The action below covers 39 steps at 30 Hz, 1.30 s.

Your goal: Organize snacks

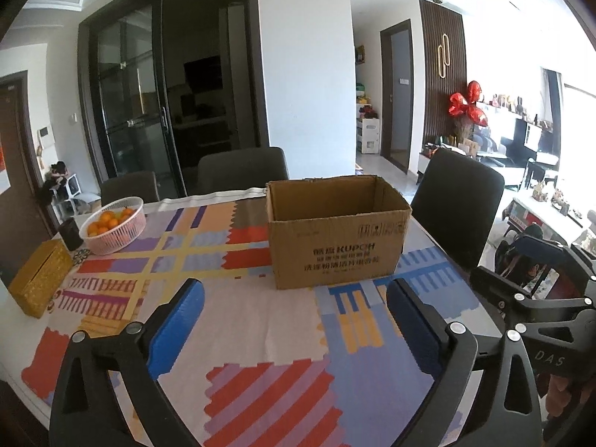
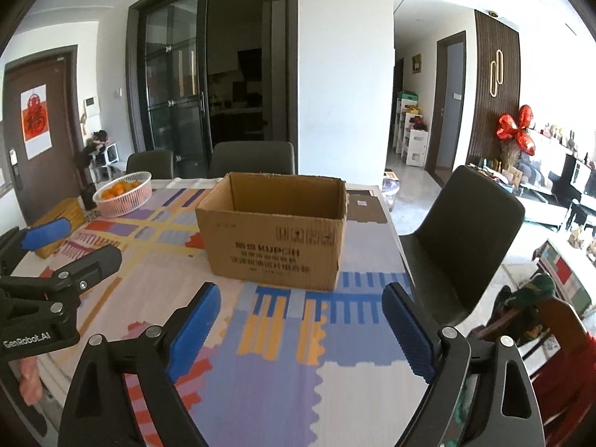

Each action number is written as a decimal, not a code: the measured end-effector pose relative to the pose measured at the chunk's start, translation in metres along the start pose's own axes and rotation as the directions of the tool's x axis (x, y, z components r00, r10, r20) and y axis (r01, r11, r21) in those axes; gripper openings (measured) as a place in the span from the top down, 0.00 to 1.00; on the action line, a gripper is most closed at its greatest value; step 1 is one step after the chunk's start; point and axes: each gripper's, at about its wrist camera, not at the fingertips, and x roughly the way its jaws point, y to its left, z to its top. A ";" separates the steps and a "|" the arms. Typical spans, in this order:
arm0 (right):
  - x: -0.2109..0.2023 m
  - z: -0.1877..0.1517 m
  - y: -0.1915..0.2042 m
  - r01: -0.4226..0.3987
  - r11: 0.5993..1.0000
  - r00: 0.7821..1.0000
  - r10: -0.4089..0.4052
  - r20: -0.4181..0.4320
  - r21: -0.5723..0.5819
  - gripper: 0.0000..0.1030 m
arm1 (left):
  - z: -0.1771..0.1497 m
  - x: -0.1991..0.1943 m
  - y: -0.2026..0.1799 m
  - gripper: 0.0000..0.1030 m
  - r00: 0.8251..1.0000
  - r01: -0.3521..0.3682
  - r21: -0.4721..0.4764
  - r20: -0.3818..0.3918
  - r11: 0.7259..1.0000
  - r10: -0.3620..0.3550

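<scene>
Left gripper [image 1: 294, 298] and right gripper [image 2: 301, 301] both spread, holding nothing, above tabletop [image 1: 238, 320]; open cardboard box [image 1: 335, 234] near far edge.

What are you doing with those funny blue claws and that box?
A person holds a gripper in each hand over the table. The left gripper and right gripper are both open and hold nothing. An open cardboard box stands on the colourful cloth ahead of them; what shows of its inside looks empty. A pink basket of oranges sits at the far left corner. No snacks are in view yet.
</scene>
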 end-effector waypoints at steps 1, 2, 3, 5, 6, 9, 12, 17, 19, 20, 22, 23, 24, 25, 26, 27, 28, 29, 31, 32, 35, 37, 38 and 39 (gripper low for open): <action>-0.004 -0.002 0.000 0.005 1.000 1.000 -0.005 0.004 -0.002 0.13 | -0.002 -0.003 0.000 0.01 1.000 0.002 -0.001 -0.001 1.000 -0.002; -0.007 -0.005 0.001 0.012 1.000 1.000 -0.012 0.009 -0.006 0.13 | -0.005 -0.006 0.000 0.01 1.000 0.006 -0.001 0.001 1.000 -0.006; -0.011 -0.007 0.001 0.017 1.000 1.000 -0.017 0.014 -0.008 0.13 | -0.006 -0.009 -0.001 0.01 1.000 0.009 0.000 0.003 1.000 -0.009; -0.019 -0.011 0.002 0.021 1.000 0.999 -0.020 0.026 -0.008 0.13 | -0.010 -0.015 -0.001 0.01 1.000 0.013 0.005 0.010 1.000 -0.013; -0.021 -0.011 0.003 0.020 1.000 0.999 -0.020 0.027 -0.011 0.13 | -0.011 -0.018 -0.002 0.01 1.000 0.012 0.007 0.013 1.000 -0.012; -0.030 -0.013 0.005 0.017 1.000 0.999 -0.016 0.040 -0.019 0.13 | -0.016 -0.025 0.000 0.00 1.000 -0.004 0.003 0.028 1.000 0.004; -0.038 -0.015 0.006 0.013 1.000 0.998 -0.012 0.054 -0.019 0.13 | -0.020 -0.033 -0.002 0.00 0.999 -0.002 0.009 0.035 1.000 0.002; -0.046 -0.021 0.007 -0.003 1.000 0.998 0.004 0.069 -0.022 0.11 | -0.024 -0.041 -0.005 0.00 0.999 -0.014 0.020 0.049 1.000 0.013; -0.049 -0.022 0.007 -0.005 1.000 0.997 0.006 0.073 -0.020 0.11 | -0.025 -0.043 -0.005 0.00 0.999 -0.012 0.020 0.053 1.000 0.011; -0.050 -0.023 0.006 -0.007 1.000 0.997 0.008 0.076 -0.019 0.11 | -0.025 -0.044 -0.005 0.00 0.998 -0.013 0.019 0.054 1.000 0.011; -0.052 -0.024 0.006 -0.005 1.000 0.997 0.007 0.083 -0.017 0.11 | -0.025 -0.044 -0.005 0.00 0.998 -0.006 0.020 0.057 1.000 0.005; -0.053 -0.025 0.006 -0.005 1.000 0.996 0.007 0.085 -0.016 0.11 | -0.025 -0.045 -0.006 0.00 0.998 -0.002 0.021 0.056 1.000 0.001; -0.053 -0.025 0.006 -0.005 1.000 0.996 0.006 0.085 -0.016 0.11 | -0.025 -0.046 -0.006 0.00 0.998 0.002 0.020 0.056 1.000 -0.003; -0.053 -0.025 0.005 -0.008 1.000 0.996 0.009 0.085 -0.013 0.11 | -0.026 -0.047 -0.005 0.00 0.998 0.004 0.020 0.058 1.000 -0.005; -0.053 -0.025 0.006 -0.008 1.000 0.996 0.009 0.084 -0.013 0.11 | -0.026 -0.048 -0.005 0.00 0.998 0.004 0.017 0.062 1.000 -0.005; -0.054 -0.025 0.006 -0.007 1.000 0.997 0.008 0.082 -0.013 0.11 | -0.025 -0.049 -0.005 0.00 0.998 0.006 0.015 0.065 1.000 -0.007; -0.055 -0.025 0.006 -0.006 1.000 0.997 0.007 0.083 -0.011 0.11 | -0.025 -0.050 -0.005 0.00 0.998 0.010 0.014 0.067 1.000 -0.011; -0.054 -0.025 0.005 -0.009 1.000 0.996 0.010 0.087 -0.010 0.11 | -0.025 -0.051 -0.005 0.00 0.997 0.013 0.013 0.070 1.000 -0.014; -0.055 -0.026 0.006 -0.006 1.000 0.996 0.007 0.093 -0.010 0.11 | -0.024 -0.052 -0.004 0.00 0.997 0.011 0.011 0.077 1.000 -0.012; -0.056 -0.026 0.006 -0.006 1.000 0.995 0.007 0.099 -0.012 0.11 | -0.024 -0.053 -0.004 0.00 0.997 0.014 0.007 0.081 1.000 -0.014; -0.059 -0.026 0.007 -0.001 1.000 0.994 0.002 0.109 -0.012 0.11 | -0.022 -0.055 -0.003 0.00 0.996 0.013 0.001 0.088 1.000 -0.013; -0.060 -0.026 0.007 0.000 1.000 0.994 0.001 0.113 -0.010 0.11 | -0.022 -0.056 -0.003 0.00 0.996 0.012 -0.001 0.092 1.000 -0.011; -0.061 -0.026 0.007 0.001 1.000 0.994 0.000 0.113 -0.011 0.11 | -0.022 -0.057 -0.003 0.00 0.996 0.009 -0.001 0.093 1.000 -0.009; -0.061 -0.027 0.007 0.001 1.000 0.994 0.000 0.114 -0.011 0.11 | -0.022 -0.056 -0.003 0.00 0.996 0.007 -0.001 0.092 1.000 -0.007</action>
